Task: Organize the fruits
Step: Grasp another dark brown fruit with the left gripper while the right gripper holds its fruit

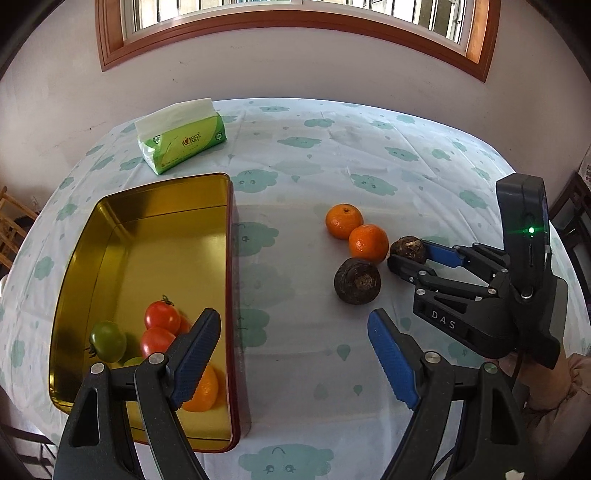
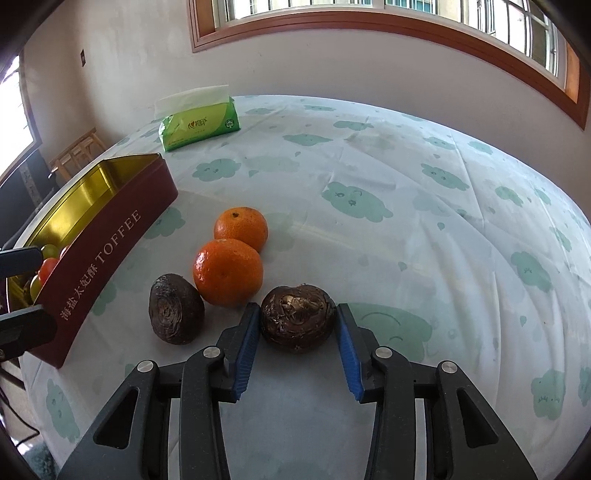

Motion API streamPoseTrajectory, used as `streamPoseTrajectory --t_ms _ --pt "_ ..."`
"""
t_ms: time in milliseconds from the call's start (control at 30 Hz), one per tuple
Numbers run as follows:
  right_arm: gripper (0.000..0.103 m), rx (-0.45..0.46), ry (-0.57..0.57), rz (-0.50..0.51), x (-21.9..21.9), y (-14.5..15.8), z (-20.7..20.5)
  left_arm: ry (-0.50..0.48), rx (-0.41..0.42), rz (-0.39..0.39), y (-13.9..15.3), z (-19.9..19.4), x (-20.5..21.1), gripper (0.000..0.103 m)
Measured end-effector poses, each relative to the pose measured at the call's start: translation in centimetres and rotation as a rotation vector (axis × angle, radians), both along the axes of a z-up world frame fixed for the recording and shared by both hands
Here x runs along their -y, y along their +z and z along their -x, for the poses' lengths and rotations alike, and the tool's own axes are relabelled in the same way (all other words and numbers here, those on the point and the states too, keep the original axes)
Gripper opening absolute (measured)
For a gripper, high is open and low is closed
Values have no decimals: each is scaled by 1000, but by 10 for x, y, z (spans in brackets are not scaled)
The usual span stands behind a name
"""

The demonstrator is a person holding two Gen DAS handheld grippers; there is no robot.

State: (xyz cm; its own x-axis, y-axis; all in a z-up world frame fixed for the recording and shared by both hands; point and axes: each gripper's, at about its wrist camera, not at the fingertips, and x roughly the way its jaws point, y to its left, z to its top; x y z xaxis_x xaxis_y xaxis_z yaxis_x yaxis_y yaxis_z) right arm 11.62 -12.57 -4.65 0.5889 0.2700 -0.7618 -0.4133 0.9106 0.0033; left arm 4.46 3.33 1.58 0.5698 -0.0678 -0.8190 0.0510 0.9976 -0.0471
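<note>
A gold-lined red toffee tin (image 1: 110, 236) (image 2: 110, 236) holds two red tomatoes (image 1: 161, 314), a green tomato (image 1: 108, 340) and an orange (image 1: 201, 393). On the cloth lie two oranges (image 1: 343, 220) (image 1: 368, 243) (image 2: 241, 227) (image 2: 228, 271) and two dark brown round fruits (image 1: 357, 280) (image 2: 176, 308). My right gripper (image 2: 297, 332) (image 1: 408, 254) has its pads against both sides of the second brown fruit (image 2: 297, 316) (image 1: 407, 249), which rests on the table. My left gripper (image 1: 293, 354) is open and empty, its left finger over the tin's near end.
A green tissue pack (image 1: 181, 138) (image 2: 199, 123) stands at the far left of the table. The table carries a white cloth with green cloud prints (image 1: 332, 155). A wall with a wooden window frame (image 1: 295, 29) is behind. Wooden chairs (image 2: 77, 147) stand to the left.
</note>
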Motion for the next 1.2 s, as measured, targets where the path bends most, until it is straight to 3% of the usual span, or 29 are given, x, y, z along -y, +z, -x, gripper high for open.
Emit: streamPoseTrajectory --t_ms 367,633,833,1000,1200 --pt "42 8 -108 11 47 2 12 -73 -13 -5 -16 -14 35 79" --pt "42 13 -201 13 85 5 20 -73 -24 -20 -28 -30 49 77" --pt "42 13 -211 10 88 5 20 -56 -37 -10 -36 -41 47 64" --pt "42 12 -211 6 88 5 20 -67 -55 6 -44 -47 48 61" --pt "42 12 -211 6 87 5 21 -84 -68 8 -49 -52 54 47"
